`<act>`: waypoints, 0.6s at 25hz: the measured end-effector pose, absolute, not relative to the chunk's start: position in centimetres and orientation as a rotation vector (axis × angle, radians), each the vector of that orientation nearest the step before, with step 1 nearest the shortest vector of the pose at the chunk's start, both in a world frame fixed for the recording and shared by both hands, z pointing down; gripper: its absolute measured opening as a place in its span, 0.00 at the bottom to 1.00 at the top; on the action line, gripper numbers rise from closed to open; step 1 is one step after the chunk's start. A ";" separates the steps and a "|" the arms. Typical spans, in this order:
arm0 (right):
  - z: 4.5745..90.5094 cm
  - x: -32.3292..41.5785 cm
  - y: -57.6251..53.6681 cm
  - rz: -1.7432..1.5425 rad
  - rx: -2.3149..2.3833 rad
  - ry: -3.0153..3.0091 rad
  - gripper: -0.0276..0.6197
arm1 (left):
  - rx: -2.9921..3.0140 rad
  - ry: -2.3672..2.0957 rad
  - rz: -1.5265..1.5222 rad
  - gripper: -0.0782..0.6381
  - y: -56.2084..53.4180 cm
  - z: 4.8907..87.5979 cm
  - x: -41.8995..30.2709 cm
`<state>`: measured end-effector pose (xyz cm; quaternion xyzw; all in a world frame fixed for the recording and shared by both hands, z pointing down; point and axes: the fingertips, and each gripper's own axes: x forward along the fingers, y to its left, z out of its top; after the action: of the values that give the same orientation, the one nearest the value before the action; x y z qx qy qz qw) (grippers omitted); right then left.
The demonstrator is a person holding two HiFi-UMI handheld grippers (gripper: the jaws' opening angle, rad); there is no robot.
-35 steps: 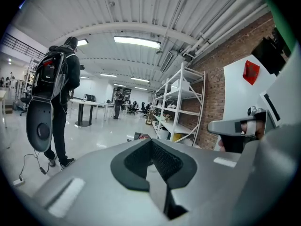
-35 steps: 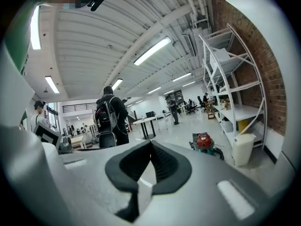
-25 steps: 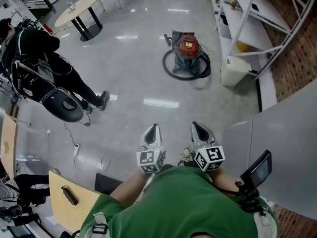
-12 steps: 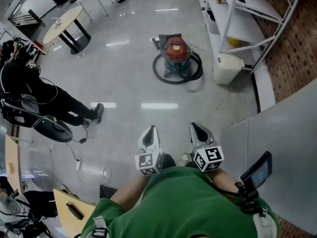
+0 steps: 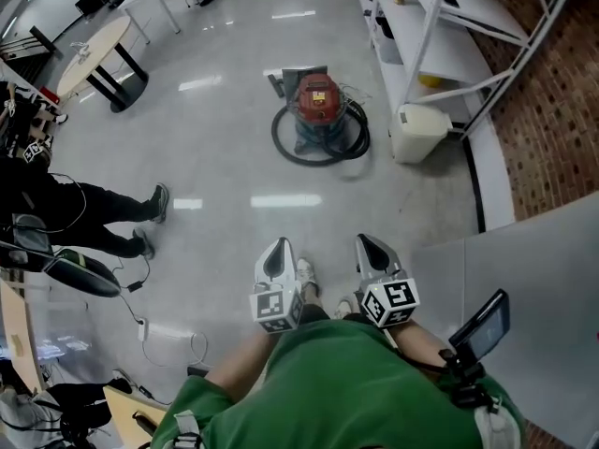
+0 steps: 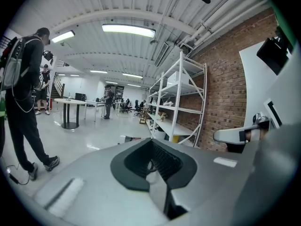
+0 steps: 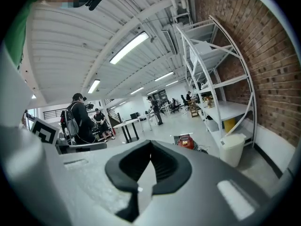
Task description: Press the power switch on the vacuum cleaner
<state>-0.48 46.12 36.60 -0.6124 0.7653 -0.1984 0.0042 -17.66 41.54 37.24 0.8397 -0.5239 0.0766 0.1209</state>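
Observation:
The red vacuum cleaner [image 5: 316,101] stands on the glossy floor well ahead of me, with its black hose coiled around its base. In the right gripper view the vacuum cleaner [image 7: 187,142] shows small and far off, just beyond the jaw tips. It is mostly hidden behind the jaws in the left gripper view. My left gripper [image 5: 278,249] and right gripper [image 5: 367,245] are held side by side in front of my green shirt, pointing toward it. Both are shut and hold nothing, as the left gripper [image 6: 151,141] and right gripper [image 7: 151,142] show in their own views.
A white bin [image 5: 417,131] stands right of the vacuum beside white shelving [image 5: 440,26] along a brick wall. A grey panel [image 5: 529,288] is at my right. A person in black [image 5: 65,204] stands left, with cables [image 5: 168,330] on the floor and a round table [image 5: 94,50] far left.
I have walked forward: the vacuum, bin and shelving have drawn nearer in the head view. The person at left has shifted further left. Both grippers stayed shut, side by side.

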 end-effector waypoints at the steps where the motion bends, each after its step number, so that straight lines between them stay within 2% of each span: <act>1: 36.4 -0.5 45.1 -0.614 -1.931 2.389 0.05 | 2.458 -1.517 0.221 0.12 40.4 37.1 -17.7; 15: 34.6 -2.2 32.3 -0.502 -2.081 2.312 0.05 | 2.516 -1.361 0.129 0.12 26.0 37.0 -18.8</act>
<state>-2.24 32.31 34.60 -0.6605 0.7337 -0.1592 -0.0047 -18.81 25.98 36.97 0.8701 -0.4708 0.0445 0.1386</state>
